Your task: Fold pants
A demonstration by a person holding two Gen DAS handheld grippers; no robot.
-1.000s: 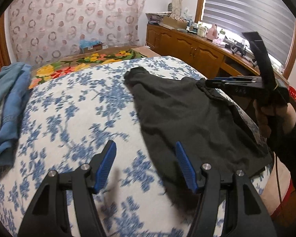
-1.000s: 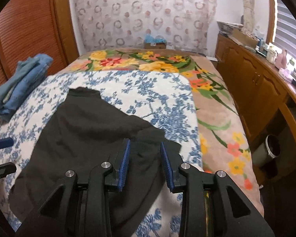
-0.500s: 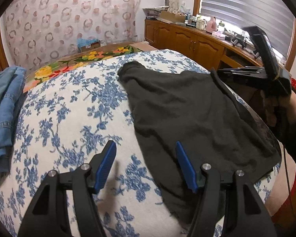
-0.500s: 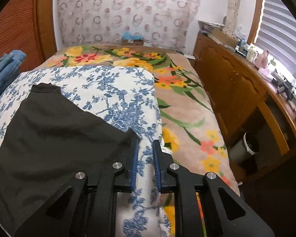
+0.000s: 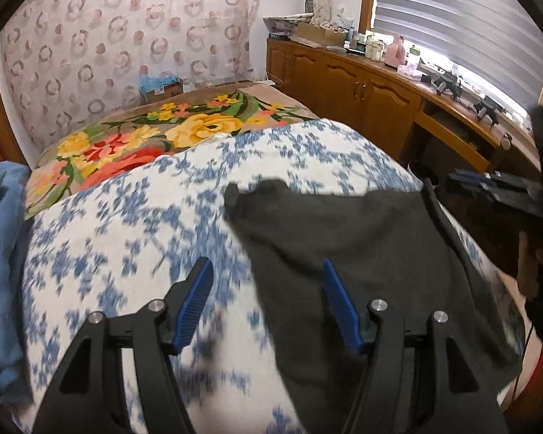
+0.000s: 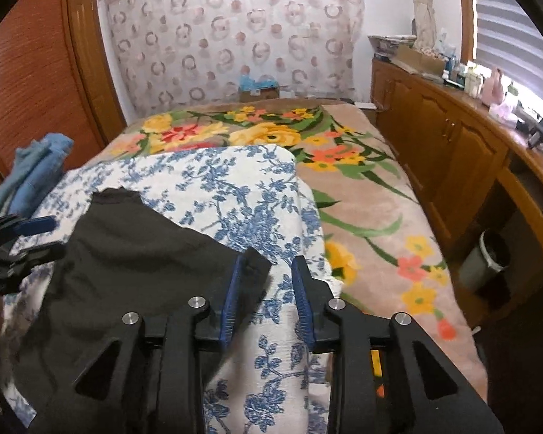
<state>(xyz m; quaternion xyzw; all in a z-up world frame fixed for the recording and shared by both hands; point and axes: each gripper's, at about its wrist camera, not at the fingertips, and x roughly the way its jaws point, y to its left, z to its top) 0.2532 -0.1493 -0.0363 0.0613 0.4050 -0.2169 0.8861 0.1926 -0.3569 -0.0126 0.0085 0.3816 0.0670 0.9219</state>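
Left gripper [image 5: 268, 303] wide apart, empty, over pants [image 5: 362, 253]; right gripper [image 6: 266, 282] parted, empty.

The left gripper [image 5: 268, 300] hangs above the bed with its blue-padded fingers [image 5: 195, 300] spread wide, nothing between them. The dark pants [image 5: 362, 253] lie spread on the blue-flowered white sheet [image 5: 126, 224], with their left edge running between the fingers. At the right edge the right gripper [image 5: 488, 184] shows dimly beside the pants; its jaws cannot be made out. Blue jeans [image 5: 0, 253] lie at the far left. Beyond the sheet lies a floral blanket [image 5: 163, 137], and wooden cabinets [image 5: 362, 97] stand to the right.
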